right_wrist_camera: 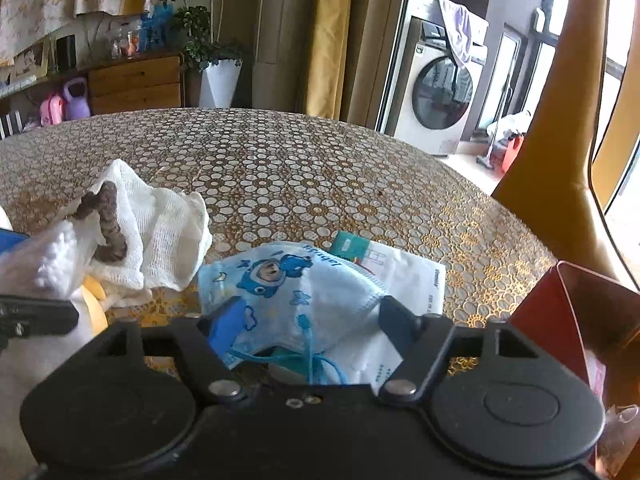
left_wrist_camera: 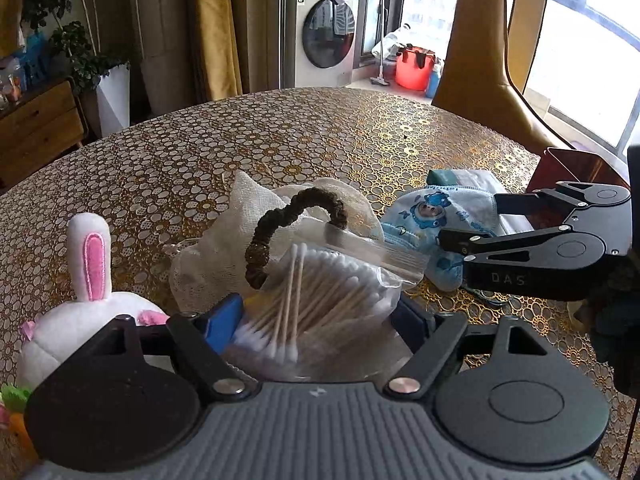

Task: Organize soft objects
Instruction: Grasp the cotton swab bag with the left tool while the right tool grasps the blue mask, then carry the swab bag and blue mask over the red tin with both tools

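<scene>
My left gripper [left_wrist_camera: 320, 320] stands wide open around a clear zip bag of cotton swabs [left_wrist_camera: 320, 292]. A brown hair scrunchie [left_wrist_camera: 288, 224] lies over the bag and a white gauze cloth [left_wrist_camera: 248, 208]. A white plush rabbit [left_wrist_camera: 88, 304] sits at the left. My right gripper [right_wrist_camera: 308, 320] is open around a blue cartoon face mask [right_wrist_camera: 288, 292], which also shows in the left wrist view [left_wrist_camera: 424, 216]. The right gripper [left_wrist_camera: 468, 220] shows at the right of the left wrist view. The mask rests on a white packet [right_wrist_camera: 404, 276].
A red box [right_wrist_camera: 576, 312] stands at the right table edge, also in the left wrist view [left_wrist_camera: 572, 172]. The table [left_wrist_camera: 280, 132] has a gold floral cover. A yellow chair back [left_wrist_camera: 480, 40] rises behind the table. A washing machine [left_wrist_camera: 324, 28] stands far back.
</scene>
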### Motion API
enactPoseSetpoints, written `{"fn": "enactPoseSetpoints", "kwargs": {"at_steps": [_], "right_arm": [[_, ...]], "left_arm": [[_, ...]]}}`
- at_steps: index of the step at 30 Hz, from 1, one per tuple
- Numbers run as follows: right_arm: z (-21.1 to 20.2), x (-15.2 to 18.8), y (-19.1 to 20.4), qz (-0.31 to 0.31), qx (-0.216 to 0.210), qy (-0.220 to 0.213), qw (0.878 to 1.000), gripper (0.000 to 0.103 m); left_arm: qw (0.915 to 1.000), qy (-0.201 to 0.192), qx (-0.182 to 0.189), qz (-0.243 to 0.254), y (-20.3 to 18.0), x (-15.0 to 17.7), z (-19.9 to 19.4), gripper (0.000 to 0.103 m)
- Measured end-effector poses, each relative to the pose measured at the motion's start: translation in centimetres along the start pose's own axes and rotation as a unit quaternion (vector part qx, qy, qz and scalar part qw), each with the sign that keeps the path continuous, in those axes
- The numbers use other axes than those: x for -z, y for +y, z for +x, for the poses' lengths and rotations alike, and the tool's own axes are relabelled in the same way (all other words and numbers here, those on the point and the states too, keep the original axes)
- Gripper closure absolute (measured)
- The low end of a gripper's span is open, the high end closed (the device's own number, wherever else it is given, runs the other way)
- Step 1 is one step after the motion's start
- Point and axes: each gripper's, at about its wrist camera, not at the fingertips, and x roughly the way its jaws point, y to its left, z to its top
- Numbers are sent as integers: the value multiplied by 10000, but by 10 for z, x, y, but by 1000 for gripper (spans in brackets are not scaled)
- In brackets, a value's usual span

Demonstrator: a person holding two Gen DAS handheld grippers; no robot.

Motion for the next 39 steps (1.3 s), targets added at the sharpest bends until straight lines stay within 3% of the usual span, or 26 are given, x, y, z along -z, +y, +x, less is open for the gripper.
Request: {"fn": "enactPoseSetpoints", "kwargs": {"at_steps": [8, 13, 24, 39], "right_arm": [[-4, 1, 6, -286, 211, -128, 9993, 79], [-11, 0, 6, -140, 166, -245, 9995, 93], [-47, -1, -1, 358, -252, -622, 9971, 101], [-128, 4, -18, 718, -705, -1077, 9891, 102]], "left_arm": [[9998, -90, -82, -177, 3, 3, -5, 39], [9996, -163, -119, -219, 5, 4, -10, 46], [9986, -297, -115, -424, 9, 0, -26, 65], [9965, -495, 94, -671, 2, -8, -75, 68]]}}
